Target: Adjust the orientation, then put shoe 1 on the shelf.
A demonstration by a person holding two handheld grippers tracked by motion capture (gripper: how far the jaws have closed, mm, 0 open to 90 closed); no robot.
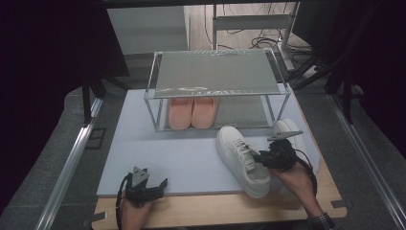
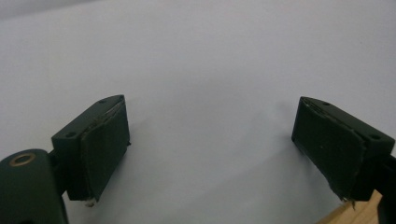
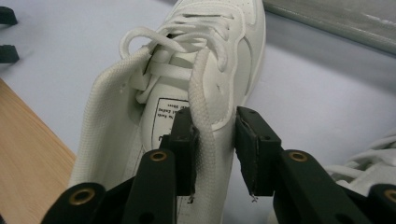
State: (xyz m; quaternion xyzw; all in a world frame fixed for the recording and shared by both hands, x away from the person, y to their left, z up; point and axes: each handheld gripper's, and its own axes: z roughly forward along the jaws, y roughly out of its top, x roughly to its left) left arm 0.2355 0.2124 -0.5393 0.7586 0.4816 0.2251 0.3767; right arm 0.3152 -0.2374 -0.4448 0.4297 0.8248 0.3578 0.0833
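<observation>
In my right gripper view, the white sneaker [image 3: 187, 93] runs off the top edge at its toe, and its heel drops behind my jaws at the bottom. The print on its tongue label [image 3: 169, 112] is too small to read. The second sneaker [image 3: 373, 161] is cut by the right edge. From the high view, the rack's top shelf [image 1: 215, 72] hides the toes of the pink slippers [image 1: 192, 112], and my right gripper [image 1: 262, 158] covers part of the second sneaker.

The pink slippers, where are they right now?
In the high view, the pink slippers sit side by side on the bottom shelf of the metal rack, at its left end, behind the white sneaker.
</observation>
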